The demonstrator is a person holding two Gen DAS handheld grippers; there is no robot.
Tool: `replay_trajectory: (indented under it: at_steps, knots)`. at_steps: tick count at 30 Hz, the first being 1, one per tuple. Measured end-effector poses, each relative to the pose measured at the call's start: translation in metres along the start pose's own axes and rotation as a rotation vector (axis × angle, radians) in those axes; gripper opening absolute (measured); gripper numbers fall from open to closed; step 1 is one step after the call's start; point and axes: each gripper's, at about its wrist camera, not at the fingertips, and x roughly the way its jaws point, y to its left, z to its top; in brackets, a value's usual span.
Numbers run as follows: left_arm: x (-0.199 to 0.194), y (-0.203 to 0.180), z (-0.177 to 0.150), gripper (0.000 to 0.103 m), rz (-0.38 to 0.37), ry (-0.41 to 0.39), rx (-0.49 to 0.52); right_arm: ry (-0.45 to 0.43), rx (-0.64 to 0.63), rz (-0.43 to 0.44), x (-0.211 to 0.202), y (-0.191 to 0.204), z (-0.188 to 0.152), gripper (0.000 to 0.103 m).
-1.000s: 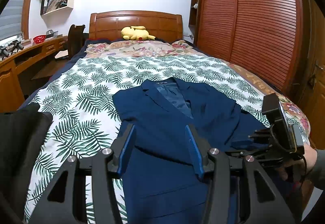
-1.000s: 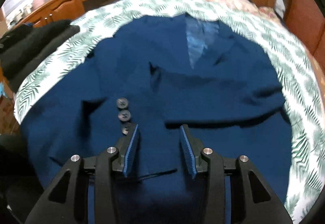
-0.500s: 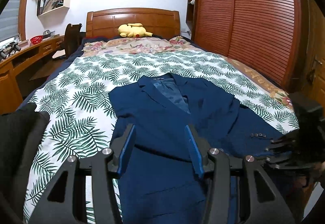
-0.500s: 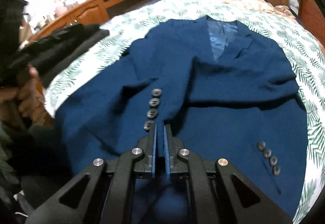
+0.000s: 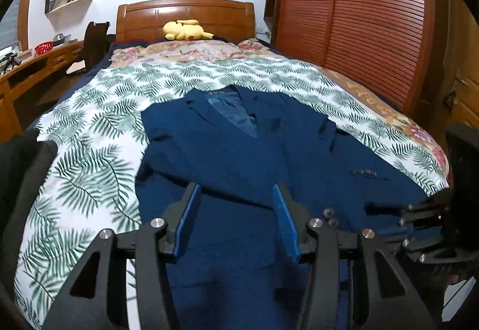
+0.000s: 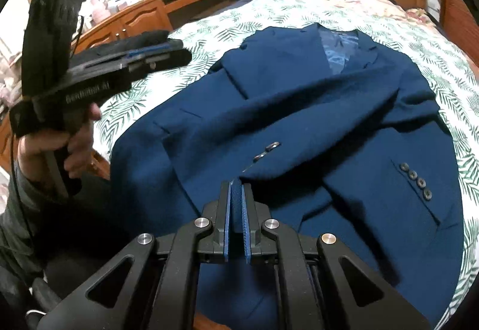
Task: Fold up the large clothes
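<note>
1. The blue jacket's (image 6: pixel 314 120) hem runs under the right gripper (image 6: pixel 236 198) and past the bottom edge.
2. The left gripper's (image 6: pixel 155 51) fingertips are blurred.
3. Items on the desk (image 6: pixel 140 16) are too small to identify.

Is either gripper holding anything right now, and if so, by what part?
The right gripper pinches the blue jacket by the cuff end of a sleeve. The left gripper is open, holding nothing.
</note>
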Motion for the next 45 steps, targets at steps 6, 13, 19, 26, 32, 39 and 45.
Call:
replay_trajectory:
  at_steps: [6, 13, 19, 26, 32, 39, 45]
  knots:
    - [0.004, -0.012, -0.01, 0.049, -0.033, 0.036, 0.012, -0.025, 0.022, -0.06, -0.013, -0.011, -0.005, 0.012]
    - [0.01, -0.026, -0.024, 0.049, -0.071, 0.091, 0.022, -0.057, 0.06, -0.141, -0.029, -0.043, -0.011, 0.019]
    - [0.017, -0.033, -0.033, 0.049, -0.07, 0.138, 0.039, -0.085, 0.088, -0.191, -0.04, -0.063, -0.02, 0.024]
    - [0.021, -0.04, -0.039, 0.035, -0.083, 0.175, 0.065, -0.093, 0.108, -0.204, -0.042, -0.07, -0.029, 0.027]
    - [0.02, -0.047, -0.042, 0.003, -0.106, 0.199, 0.111, -0.106, 0.125, -0.186, -0.037, -0.074, -0.031, 0.028]
    - [-0.005, -0.022, -0.021, 0.002, -0.09, 0.075, 0.049, -0.1, 0.11, -0.172, -0.028, -0.075, -0.028, 0.028]
    - [-0.011, 0.015, -0.003, 0.003, -0.009, 0.013, -0.006, -0.104, 0.09, -0.164, -0.019, -0.07, -0.015, 0.028]
